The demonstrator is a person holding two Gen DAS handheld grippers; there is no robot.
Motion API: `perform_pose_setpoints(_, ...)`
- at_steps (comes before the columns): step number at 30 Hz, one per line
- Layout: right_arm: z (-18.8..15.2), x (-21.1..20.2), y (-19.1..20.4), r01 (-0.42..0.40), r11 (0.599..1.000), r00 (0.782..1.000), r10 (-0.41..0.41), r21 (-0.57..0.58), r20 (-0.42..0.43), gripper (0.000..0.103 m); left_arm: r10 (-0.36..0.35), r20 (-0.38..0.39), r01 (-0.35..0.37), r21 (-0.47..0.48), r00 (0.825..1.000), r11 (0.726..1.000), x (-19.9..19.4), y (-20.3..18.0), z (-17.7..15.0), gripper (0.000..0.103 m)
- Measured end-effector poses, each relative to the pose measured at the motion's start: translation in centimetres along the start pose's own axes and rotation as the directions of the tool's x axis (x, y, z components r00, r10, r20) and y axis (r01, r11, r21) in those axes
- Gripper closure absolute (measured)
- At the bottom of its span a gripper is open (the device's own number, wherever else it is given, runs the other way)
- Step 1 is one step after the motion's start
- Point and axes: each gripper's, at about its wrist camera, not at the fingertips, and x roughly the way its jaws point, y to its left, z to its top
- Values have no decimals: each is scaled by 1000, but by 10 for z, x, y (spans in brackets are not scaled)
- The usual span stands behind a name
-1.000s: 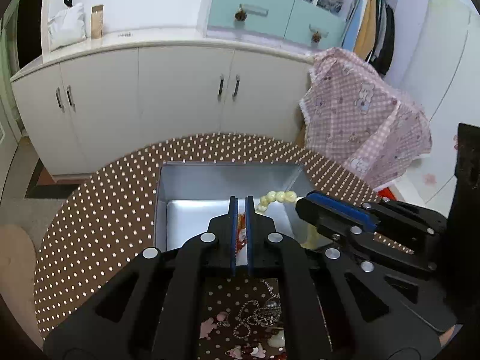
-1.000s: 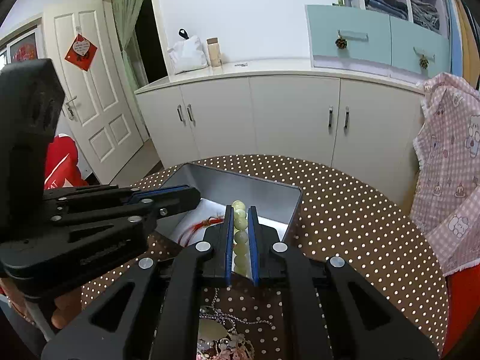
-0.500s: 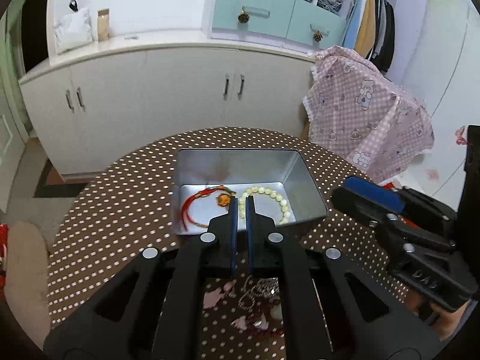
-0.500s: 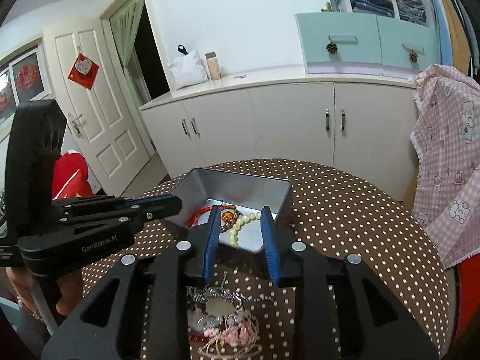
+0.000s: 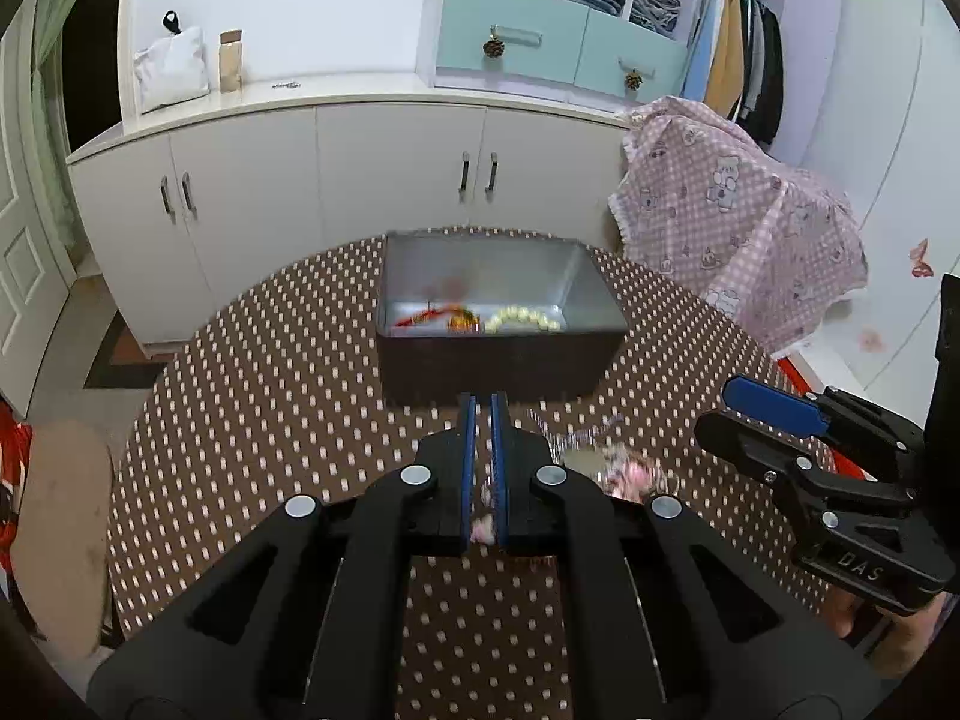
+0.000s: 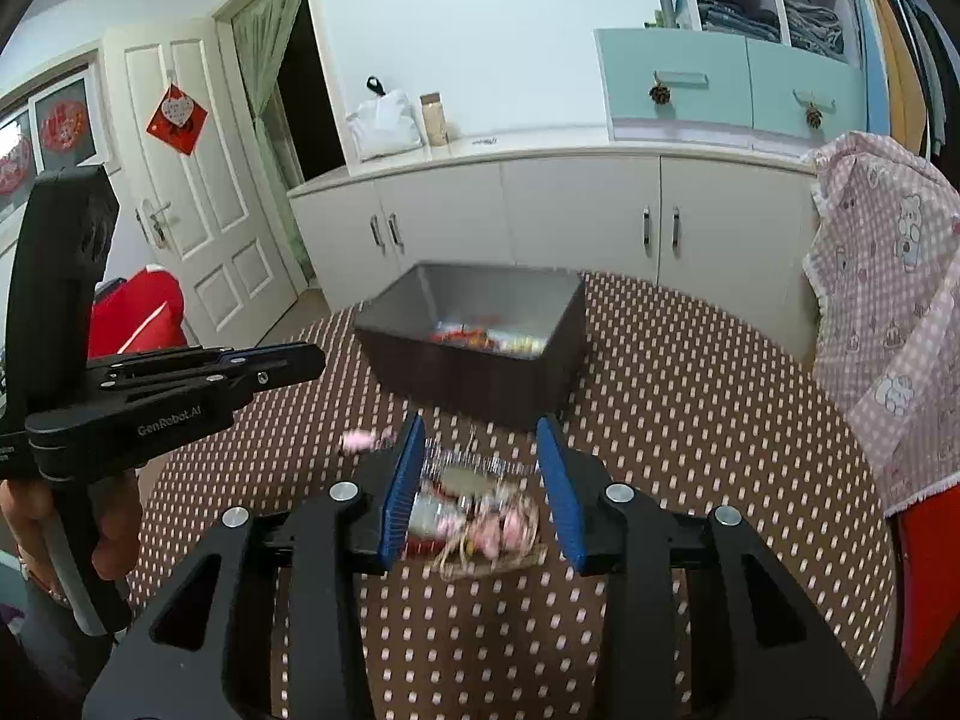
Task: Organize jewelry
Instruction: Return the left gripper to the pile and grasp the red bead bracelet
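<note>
A metal tin stands on the dotted brown table and holds a red cord bracelet and a cream bead bracelet. A blurred pile of chains and pink jewelry lies in front of the tin. My left gripper is shut with nothing visibly held, just left of the pile. My right gripper is open, its fingers either side of the pile. A small pink piece lies left of the pile.
The round table's edge curves at left. White cabinets stand behind. A pink checked cloth hangs at right. A red object and a door are at left.
Both grippers pulled back from the tin toward the pile. The right gripper let the bead bracelet go into the tin and opened wide; the red bracelet now lies in the tin.
</note>
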Motion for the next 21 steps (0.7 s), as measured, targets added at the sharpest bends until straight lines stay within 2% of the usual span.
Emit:
perform_pose_setpoints(6,-23,-1,-3,6,1000,999,-5,22,-38,64,-14,-45,12,-38,999,999,4,2,-33,95)
perform_pose_setpoints(7,-26,-2,-4,7,1000,999,-6,26,-41,64,-11,-50,9,-42,999,999,3,2,-38,72)
perform_pose_setpoints(8,-29,-3,-5,9,1000,999,-8,30,-44,63,-4,-49,2,-48,999,999,3,1,-42,27)
perform_pose_setpoints(9,-31,-3,-6,11,999,999,-10,33,-47,63,1,-15,-2,-70,1000,998,-1,2,-48,21)
perform_pose_setpoints(10,-34,-4,-7,13,999,999,-11,35,-48,63,3,23,-1,-82,1000,997,-6,2,-51,22)
perform_pose_setpoints(14,-39,-4,-10,18,999,998,-16,39,-59,63,37,26,-36,-60,999,998,-8,-2,-56,22)
perform_pose_setpoints(21,-46,-4,-17,22,998,997,-18,53,-74,63,44,-34,-46,-49,998,998,10,-8,-61,22)
